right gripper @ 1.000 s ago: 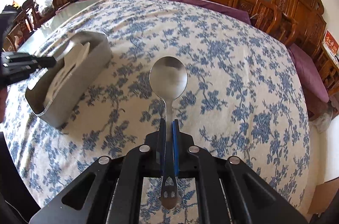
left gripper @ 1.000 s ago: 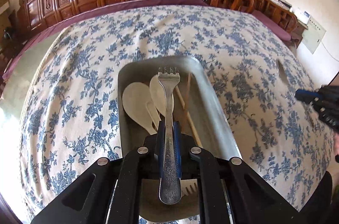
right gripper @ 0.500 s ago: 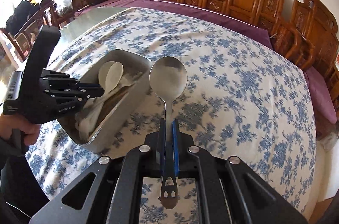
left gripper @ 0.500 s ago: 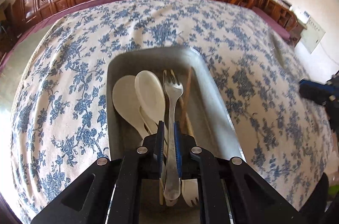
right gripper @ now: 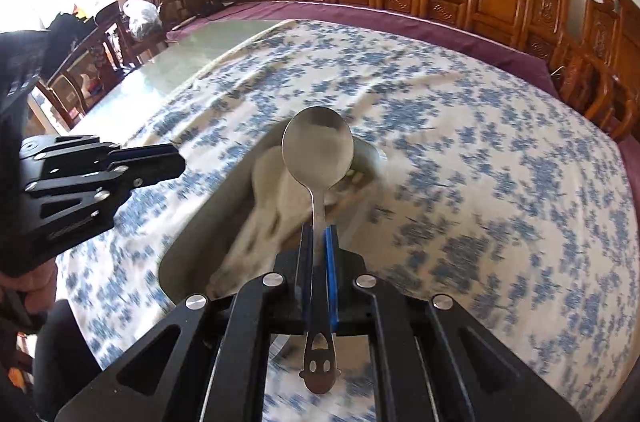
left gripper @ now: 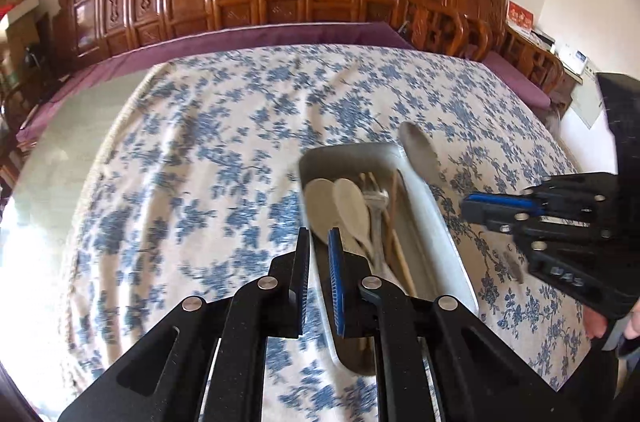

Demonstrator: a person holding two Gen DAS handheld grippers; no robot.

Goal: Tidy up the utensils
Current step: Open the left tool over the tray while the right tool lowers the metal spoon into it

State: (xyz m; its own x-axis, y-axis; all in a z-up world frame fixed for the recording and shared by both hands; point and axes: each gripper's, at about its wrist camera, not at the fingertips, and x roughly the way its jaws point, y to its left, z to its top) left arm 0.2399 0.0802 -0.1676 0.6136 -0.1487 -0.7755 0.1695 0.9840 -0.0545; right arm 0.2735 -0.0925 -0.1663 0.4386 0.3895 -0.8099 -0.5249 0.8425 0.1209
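So we've got the shiny steel spoon clenched in the jaws of our right gripper, pinched around mid-handle. In the right wrist view its long axis runs straight from 6 to 12 o'clock, round bowl out at 12, and the cut-out end of the handle sticks back past the jaws toward 6. The bowl hangs over the long grey metal tray, above the pale stuff inside it, not touching as far as we can tell. That view is pretty blurry down there.

Our left gripper has nothing in it; the jaws sit nearly closed with just a narrow empty gap. It hovers above the near left edge of the tray, which runs lengthwise from about 6 to 12 o'clock in the left wrist view. Inside the tray are two cream plastic spoons with bowls toward 12, a steel fork and wooden chopsticks, all lying along the tray's length.

From that side the steel spoon pokes in from 3 o'clock, its bowl over the tray's far right corner. Everything sits on the desk's blue-flowered white tablecloth.
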